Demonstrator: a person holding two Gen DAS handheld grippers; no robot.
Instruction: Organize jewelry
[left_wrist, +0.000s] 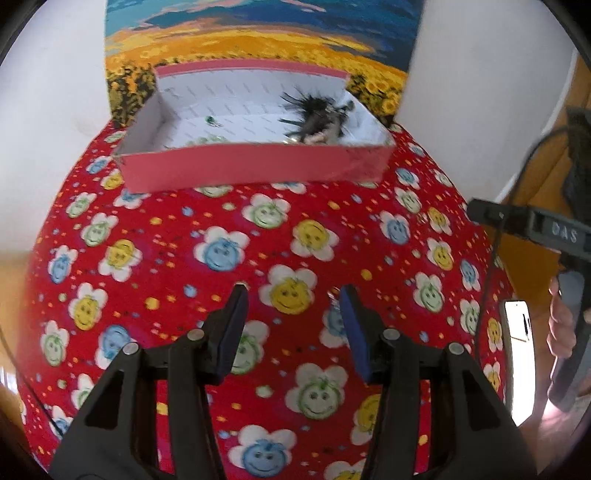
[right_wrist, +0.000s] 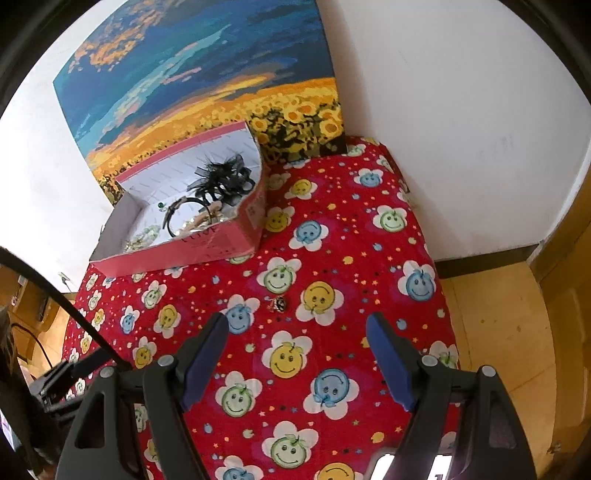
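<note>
A pink cardboard box with a white inside stands at the far end of the table, also in the right wrist view. It holds a black feathered hairpiece, a black headband, pale beads and a small green piece. A small dark and silver ring lies on the cloth, ahead of my open, empty right gripper. The same ring shows by the right fingertip of my open, empty left gripper.
The table wears a red cloth with smiley flowers. A sunflower painting leans on the white wall behind the box. The right gripper's body and its cable hang at the table's right edge. Wooden floor lies beyond.
</note>
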